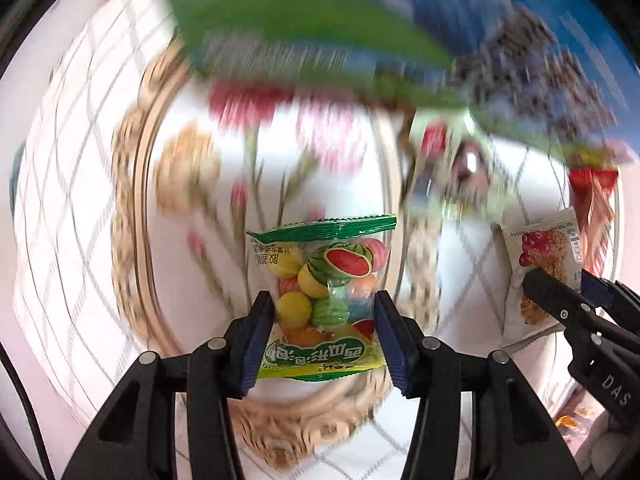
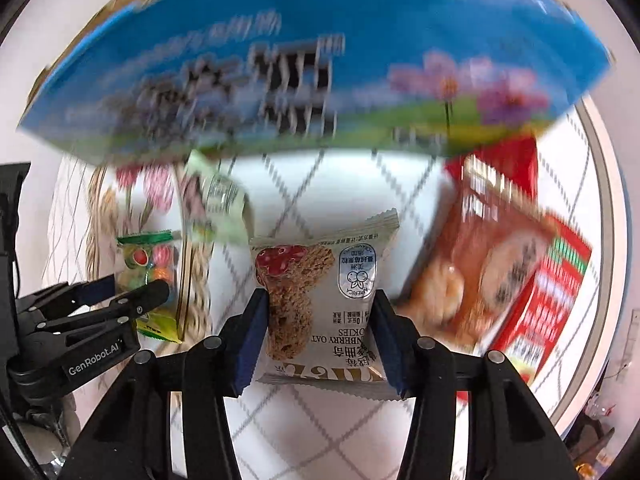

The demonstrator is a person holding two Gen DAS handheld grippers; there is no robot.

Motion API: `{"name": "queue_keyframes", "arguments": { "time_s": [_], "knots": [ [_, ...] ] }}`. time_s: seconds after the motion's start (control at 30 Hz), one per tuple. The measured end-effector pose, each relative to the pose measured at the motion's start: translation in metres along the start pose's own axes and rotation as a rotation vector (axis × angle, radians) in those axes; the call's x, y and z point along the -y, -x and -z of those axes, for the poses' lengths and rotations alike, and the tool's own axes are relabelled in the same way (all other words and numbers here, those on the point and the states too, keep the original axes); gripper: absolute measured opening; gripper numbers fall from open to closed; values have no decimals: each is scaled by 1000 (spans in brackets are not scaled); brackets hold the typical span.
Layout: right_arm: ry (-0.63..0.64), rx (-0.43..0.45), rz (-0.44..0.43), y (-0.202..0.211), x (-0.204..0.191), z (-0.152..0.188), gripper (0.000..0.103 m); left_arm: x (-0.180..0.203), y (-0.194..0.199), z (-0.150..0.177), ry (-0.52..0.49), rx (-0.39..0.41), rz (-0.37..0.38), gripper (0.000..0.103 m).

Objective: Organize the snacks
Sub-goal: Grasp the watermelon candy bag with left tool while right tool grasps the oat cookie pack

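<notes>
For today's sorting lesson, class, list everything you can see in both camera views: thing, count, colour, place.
gum packet: one, green and yellow, over the woven tray, between the left jaws.
cookie packet: one, grey-white, over the cloth, between the right jaws.
blue bag: one, blue, far side.
red snack box: one, red, right of the cookie packet.
woven tray: one, tan rim.
checked cloth: one, white, underneath.
left gripper: one, black.
right gripper: one, black.

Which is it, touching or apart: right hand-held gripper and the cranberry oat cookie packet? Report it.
Touching. The right wrist view shows the right hand-held gripper with both pads pressed against the cranberry oat cookie packet.
</notes>
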State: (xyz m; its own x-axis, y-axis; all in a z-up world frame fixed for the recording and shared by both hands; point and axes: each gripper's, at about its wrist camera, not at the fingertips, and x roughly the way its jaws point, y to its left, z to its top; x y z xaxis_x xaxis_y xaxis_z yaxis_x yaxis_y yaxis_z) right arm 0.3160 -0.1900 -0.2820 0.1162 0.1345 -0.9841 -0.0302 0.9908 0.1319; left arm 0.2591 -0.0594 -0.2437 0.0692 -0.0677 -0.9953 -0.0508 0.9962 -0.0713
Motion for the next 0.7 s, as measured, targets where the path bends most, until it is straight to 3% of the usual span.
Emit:
{"name": "queue_keyframes", "arguments": {
  "time_s": [0.2, 0.3, 0.7],
  "knots": [
    [0, -84, -48, -2, 7, 62, 53, -7, -3, 69, 75, -75, 78, 48],
    [-9, -98, -47, -4, 8, 83, 53, -2, -12, 85, 74, -97, 90, 48],
    [-39, -92, 8, -20, -7, 87, 59, 10, -41, 78, 69, -110, 78, 53]
  ]
}}
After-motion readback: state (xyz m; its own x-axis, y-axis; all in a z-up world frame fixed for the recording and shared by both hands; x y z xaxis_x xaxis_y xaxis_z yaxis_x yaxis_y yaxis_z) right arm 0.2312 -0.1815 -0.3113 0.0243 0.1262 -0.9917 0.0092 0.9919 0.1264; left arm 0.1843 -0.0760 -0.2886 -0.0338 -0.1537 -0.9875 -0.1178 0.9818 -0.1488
